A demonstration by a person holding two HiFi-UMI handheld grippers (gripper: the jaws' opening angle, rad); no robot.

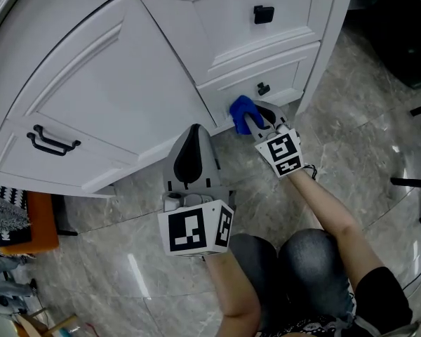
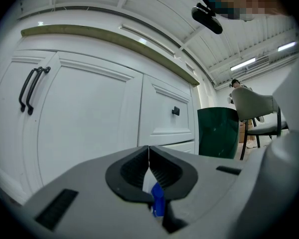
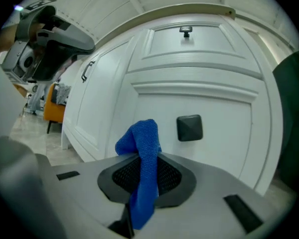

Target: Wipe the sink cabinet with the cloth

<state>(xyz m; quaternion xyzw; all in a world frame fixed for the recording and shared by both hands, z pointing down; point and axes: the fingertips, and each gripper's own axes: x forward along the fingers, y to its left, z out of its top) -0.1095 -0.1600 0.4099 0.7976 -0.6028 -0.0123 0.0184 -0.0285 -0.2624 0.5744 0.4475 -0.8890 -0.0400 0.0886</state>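
Blue cloth (image 3: pixel 142 153) is being pinched between the closed jaws of the right gripper (image 1: pixel 256 118). Its folded top is being held just in front of the lower drawer (image 1: pixel 281 76) of the white sink cabinet (image 1: pixel 112 83); whether contact is being made cannot be told. A square black knob (image 3: pixel 189 127) is being shown at the cloth's 3 o'clock. The left gripper (image 1: pixel 193 133), at the cloth's 7 o'clock, is being held with its jaws pressed together on nothing and pointed at the cabinet door, above the grey stone floor (image 1: pixel 365 139).
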